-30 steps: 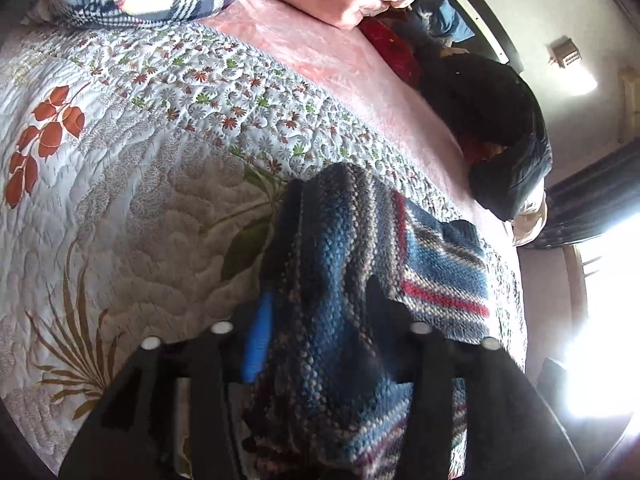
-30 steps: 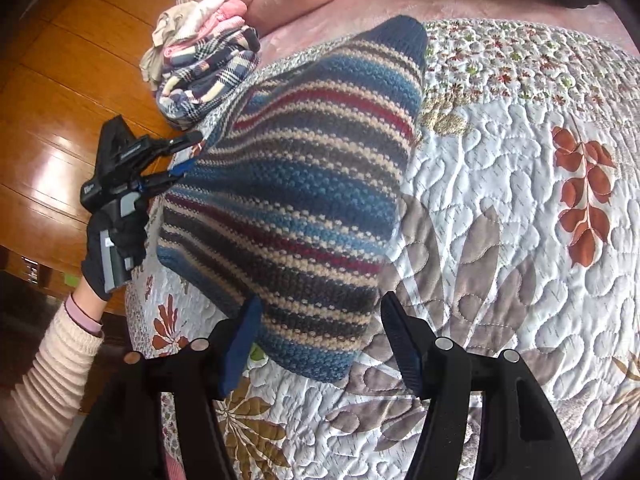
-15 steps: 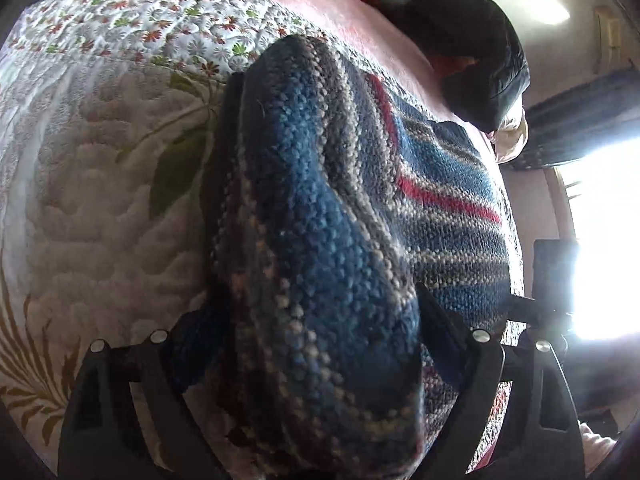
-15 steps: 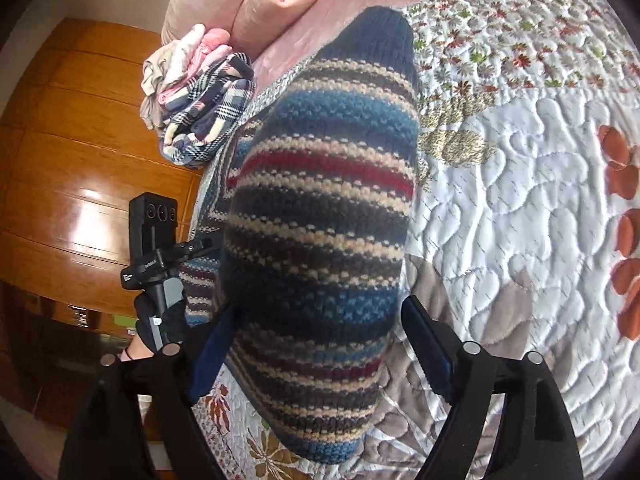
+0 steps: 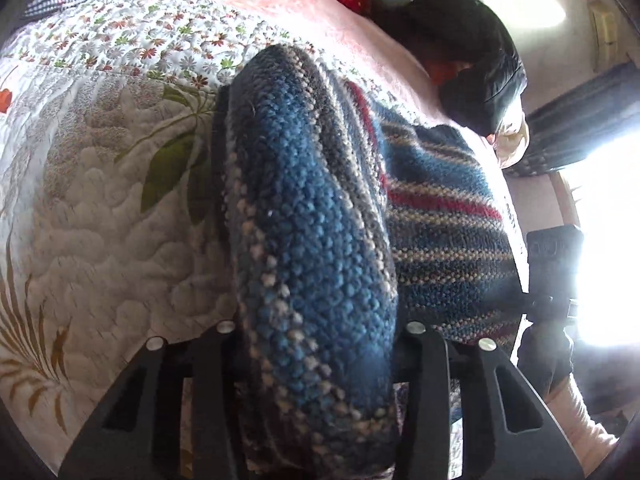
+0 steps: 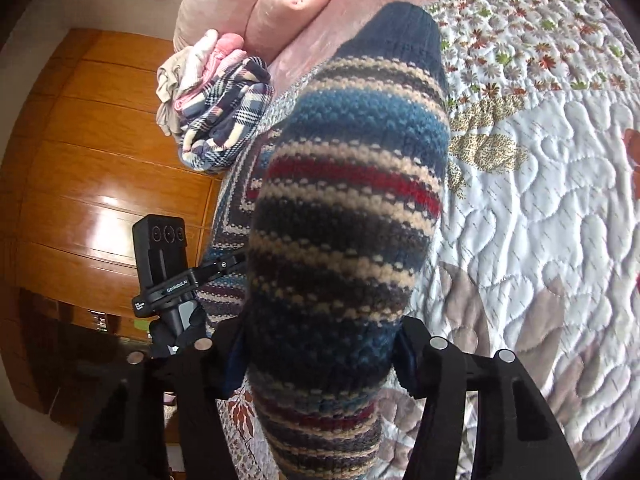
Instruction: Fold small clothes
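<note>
While both tools grip it, the striped sweater [image 5: 320, 248] hangs bunched above the quilt [image 5: 100, 220] on the bed.

Open quilt lies to the left of the left tool [image 5: 316, 332] and to the right of the right tool [image 6: 320, 340]. Only the right view shows the plaid clothes pile [image 6: 216, 120] by the bed's edge and the wooden wardrobe [image 6: 80, 180]; only the left shows a dark jacket [image 5: 476, 80]. Each tool is closed partway on thick knit folds.

left wrist view close behind the striped knit [image 5: 320, 240], facing right; right wrist view facing left, same knit.
</note>
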Motion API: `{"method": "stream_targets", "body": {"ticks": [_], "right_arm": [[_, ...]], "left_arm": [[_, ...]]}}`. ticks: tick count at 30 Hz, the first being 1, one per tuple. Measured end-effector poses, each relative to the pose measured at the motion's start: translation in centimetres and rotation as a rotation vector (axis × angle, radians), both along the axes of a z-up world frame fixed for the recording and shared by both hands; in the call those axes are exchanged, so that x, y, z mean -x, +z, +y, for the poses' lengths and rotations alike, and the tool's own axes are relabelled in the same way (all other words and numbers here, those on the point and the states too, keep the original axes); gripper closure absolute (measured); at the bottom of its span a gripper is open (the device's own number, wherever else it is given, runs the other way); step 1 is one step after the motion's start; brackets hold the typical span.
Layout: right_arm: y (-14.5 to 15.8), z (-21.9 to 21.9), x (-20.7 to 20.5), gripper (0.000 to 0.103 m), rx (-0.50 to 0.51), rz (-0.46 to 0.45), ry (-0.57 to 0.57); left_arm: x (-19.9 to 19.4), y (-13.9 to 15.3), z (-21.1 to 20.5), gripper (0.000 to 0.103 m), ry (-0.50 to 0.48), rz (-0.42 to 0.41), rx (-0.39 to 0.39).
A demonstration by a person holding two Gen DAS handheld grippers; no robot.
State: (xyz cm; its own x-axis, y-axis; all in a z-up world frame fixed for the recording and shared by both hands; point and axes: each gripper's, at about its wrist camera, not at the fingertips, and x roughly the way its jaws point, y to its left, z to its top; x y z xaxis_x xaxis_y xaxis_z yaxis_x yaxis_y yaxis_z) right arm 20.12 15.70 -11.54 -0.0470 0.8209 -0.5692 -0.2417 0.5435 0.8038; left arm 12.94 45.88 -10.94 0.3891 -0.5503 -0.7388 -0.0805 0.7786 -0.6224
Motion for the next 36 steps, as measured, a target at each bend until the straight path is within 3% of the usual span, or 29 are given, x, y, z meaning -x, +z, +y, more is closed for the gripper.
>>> {"method": "stream_targets", "body": {"ticks": [8,14,21,25,29,36], "right_arm": [[5.0,-8.4,5.3,0.044,0.011,-0.046,0.021],[6.1,-15.6,11.4,0.044,0.059,-0.029,-0.008],[3.3,-19.4,16.5,0.044,0.116,0.011,-0.045],[0.3,-19.5,17.7,0.042,0.139,0.019,-0.071],[-2.1,-20.9,18.7,0.038,0.081,0.032,-0.128],[-2.9,-22.6,20.1,0.029,0.046,0.024,-0.147]], "left_arm": [[6.0,3.3,-6.4,0.066,-0.029,-0.065,0.151],[10.7,4.3,-13.5,0.066,-0.094,-0.079,0.148],[15.6,1.5,-17.8,0.066,-0.113,-0.011,0.138],[17.1,0.4,-19.4,0.064,-0.099,-0.029,0.086],[19.1,-1.2,-18.9,0.058,-0.079,-0.066,0.092],[19.7,-1.7,-18.4,0.052,-0.04,-0.063,0.106]]}}
